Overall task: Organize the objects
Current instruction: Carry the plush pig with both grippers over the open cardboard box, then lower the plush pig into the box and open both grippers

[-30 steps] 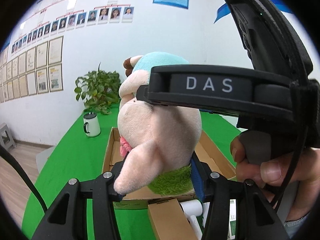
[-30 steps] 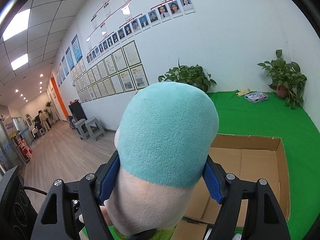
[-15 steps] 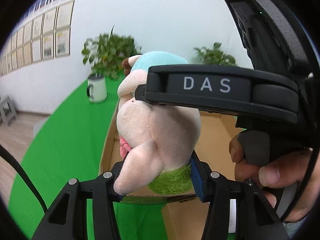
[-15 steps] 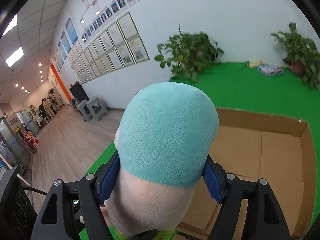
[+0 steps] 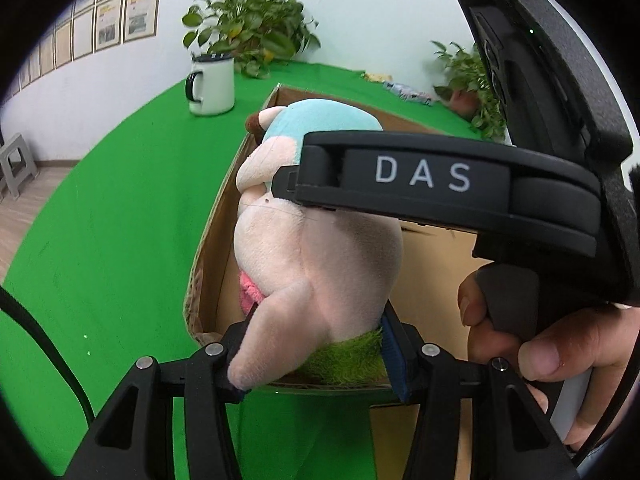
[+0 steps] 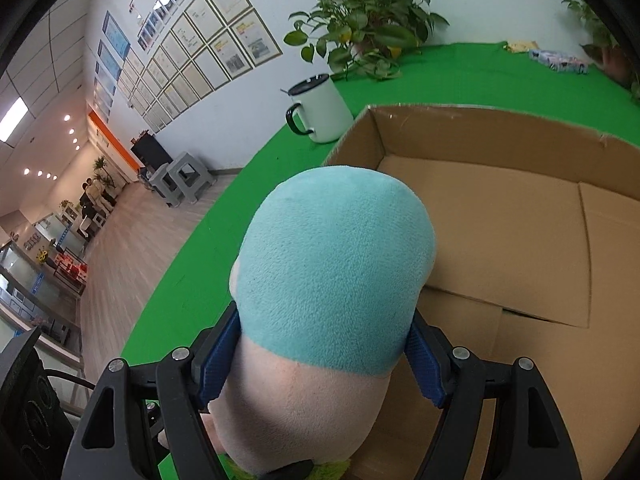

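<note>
Both grippers – left gripper (image 5: 316, 360), right gripper (image 6: 320, 360) – clench a pink plush toy with teal cap (image 5: 316, 248) above the open brown cardboard box (image 6: 500, 240); next, probably lowering and release.

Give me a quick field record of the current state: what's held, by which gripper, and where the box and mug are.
held item: plush toy, pink body, teal cap
left gripper: shut on the toy's green lower end
right gripper: shut on the toy's head
cardboard box: open, nothing seen inside, right behind the toy
white mug: upright on the green table, beyond the box's far left corner
</note>
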`<state>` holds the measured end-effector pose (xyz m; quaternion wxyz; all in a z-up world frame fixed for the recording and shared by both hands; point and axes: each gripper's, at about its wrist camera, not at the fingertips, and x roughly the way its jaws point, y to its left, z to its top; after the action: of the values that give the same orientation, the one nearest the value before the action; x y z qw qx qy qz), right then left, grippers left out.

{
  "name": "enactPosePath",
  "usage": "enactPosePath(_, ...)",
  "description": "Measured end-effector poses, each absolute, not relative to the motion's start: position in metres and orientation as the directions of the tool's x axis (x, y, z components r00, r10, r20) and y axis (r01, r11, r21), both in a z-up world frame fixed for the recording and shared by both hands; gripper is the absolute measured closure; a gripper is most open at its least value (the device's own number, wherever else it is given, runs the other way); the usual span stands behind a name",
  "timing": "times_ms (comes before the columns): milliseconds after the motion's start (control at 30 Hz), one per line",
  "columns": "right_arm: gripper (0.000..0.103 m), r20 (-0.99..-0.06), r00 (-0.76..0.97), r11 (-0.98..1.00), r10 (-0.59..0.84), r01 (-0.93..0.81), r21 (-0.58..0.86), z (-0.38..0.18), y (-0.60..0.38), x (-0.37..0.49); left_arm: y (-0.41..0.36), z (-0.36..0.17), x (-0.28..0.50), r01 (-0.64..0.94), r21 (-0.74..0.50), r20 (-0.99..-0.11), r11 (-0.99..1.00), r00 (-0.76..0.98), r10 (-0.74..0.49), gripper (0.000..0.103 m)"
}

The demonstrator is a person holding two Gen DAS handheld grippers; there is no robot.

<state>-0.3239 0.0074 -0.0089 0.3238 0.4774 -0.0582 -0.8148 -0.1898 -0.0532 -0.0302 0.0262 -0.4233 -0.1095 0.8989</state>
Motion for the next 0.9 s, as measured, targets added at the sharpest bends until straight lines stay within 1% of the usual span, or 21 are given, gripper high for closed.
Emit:
enactPosePath(100,0.028,-0.741,-0.306,-0.776,-0.598,0.451,0.44,-0.024,0.004,-0.334,-0.048,-0.031,-0.185,0.05,-0.195,-0.758,-0.98,-0.641,0.118,0.05)
enactPosePath(167,0.027,-0.743,-0.274,-0.77,-0.611,0.425,0.476,-0.036,0.005,-0.34,-0.044,-0.03,-0.182,0.044,-0.184,-0.761,-0.982,-0.638,0.114,0.045)
enactPosePath(233,0.023,-0.745,-0.24,-0.76,-0.623,0.411,0.503,-0.045,0.004,-0.35,-0.04,-0.025,-0.174,0.029,-0.17,-0.763,-0.985,-0.636,0.113,0.043)
enactPosePath(333,0.018,-0.739,-0.22,-0.751,-0.637,0.394,0.53,-0.052,0.009,-0.357,-0.04,-0.017,-0.163,-0.002,-0.159,-0.763,-0.987,-0.635,0.124,0.043)
enactPosePath(433,0.015,-0.738,-0.208,-0.748,-0.642,0.383,0.543,-0.054,0.008,-0.362,-0.048,-0.006,-0.146,0.004,-0.165,-0.743,-0.986,-0.659,0.122,0.043)
enactPosePath(500,0.015,-0.738,-0.212,-0.749,-0.64,0.387,0.538,-0.049,0.011,-0.359,-0.056,0.0,-0.137,0.022,-0.157,-0.729,-0.987,-0.677,0.101,0.043)
enactPosePath(633,0.013,-0.727,-0.231,-0.74,-0.646,0.421,0.524,-0.03,0.015,-0.347,-0.076,-0.002,-0.134,0.053,-0.186,-0.722,-0.981,-0.685,0.1,0.043)
enactPosePath(700,0.013,-0.732,-0.241,-0.752,-0.637,0.402,0.522,-0.025,0.02,-0.341,-0.082,-0.006,-0.134,0.049,-0.188,-0.724,-0.981,-0.682,0.105,0.043)
enactPosePath(800,0.013,-0.752,-0.232,-0.77,-0.617,0.376,0.516,-0.027,0.021,-0.334,-0.094,-0.012,-0.148,0.044,-0.225,-0.737,-0.973,-0.661,0.141,0.043)
enactPosePath(867,0.015,-0.793,-0.222,-0.791,-0.568,0.412,0.451,-0.033,0.007,-0.331,-0.098,-0.016,-0.149,0.048,-0.237,-0.736,-0.97,-0.661,0.147,0.043)
enactPosePath(900,0.016,-0.797,-0.223,-0.792,-0.561,0.424,0.439,-0.033,0.005,-0.329,-0.102,-0.016,-0.15,0.048,-0.248,-0.729,-0.967,-0.667,0.154,0.043)
